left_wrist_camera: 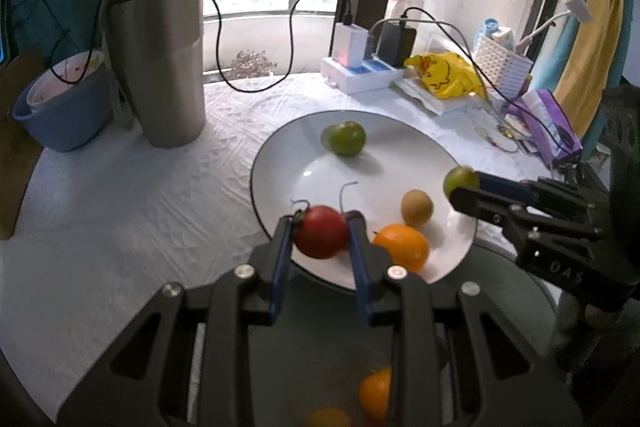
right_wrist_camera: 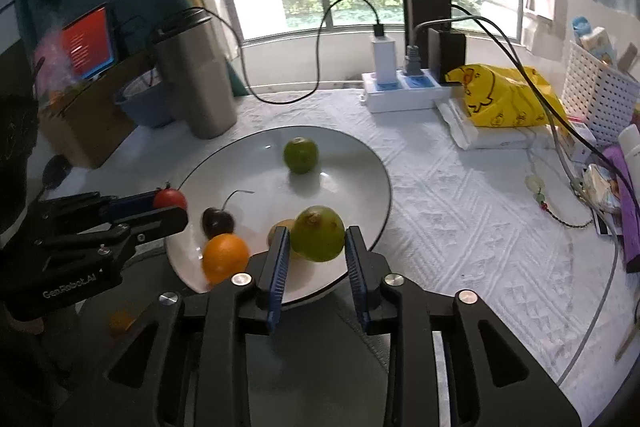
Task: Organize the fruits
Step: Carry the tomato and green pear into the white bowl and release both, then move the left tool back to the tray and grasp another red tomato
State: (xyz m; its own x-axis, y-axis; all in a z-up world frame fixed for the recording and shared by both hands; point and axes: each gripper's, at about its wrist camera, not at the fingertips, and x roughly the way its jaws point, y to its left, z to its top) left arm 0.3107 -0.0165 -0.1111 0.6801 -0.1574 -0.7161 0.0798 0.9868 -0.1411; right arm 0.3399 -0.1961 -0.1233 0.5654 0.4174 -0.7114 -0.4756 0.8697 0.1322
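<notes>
Low in the frame, my left gripper (left_wrist_camera: pixel 321 233) clamps a red tomato (left_wrist_camera: pixel 321 237); my right gripper (right_wrist_camera: pixel 317 245) has a green fruit (right_wrist_camera: pixel 317 233) between its pads, contact unclear. Beyond, mid-frame, the white plate (right_wrist_camera: pixel 360 163) holds an orange (right_wrist_camera: pixel 225 257), a cherry (right_wrist_camera: pixel 218 221), a brown fruit (left_wrist_camera: pixel 417 207) and a green lime (right_wrist_camera: pixel 301 155).

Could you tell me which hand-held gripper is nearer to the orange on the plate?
Left. The left hand-held gripper, holding a red tomato, sits right beside the orange. The right hand-held gripper, around a green fruit, is farther across the plate.
</notes>
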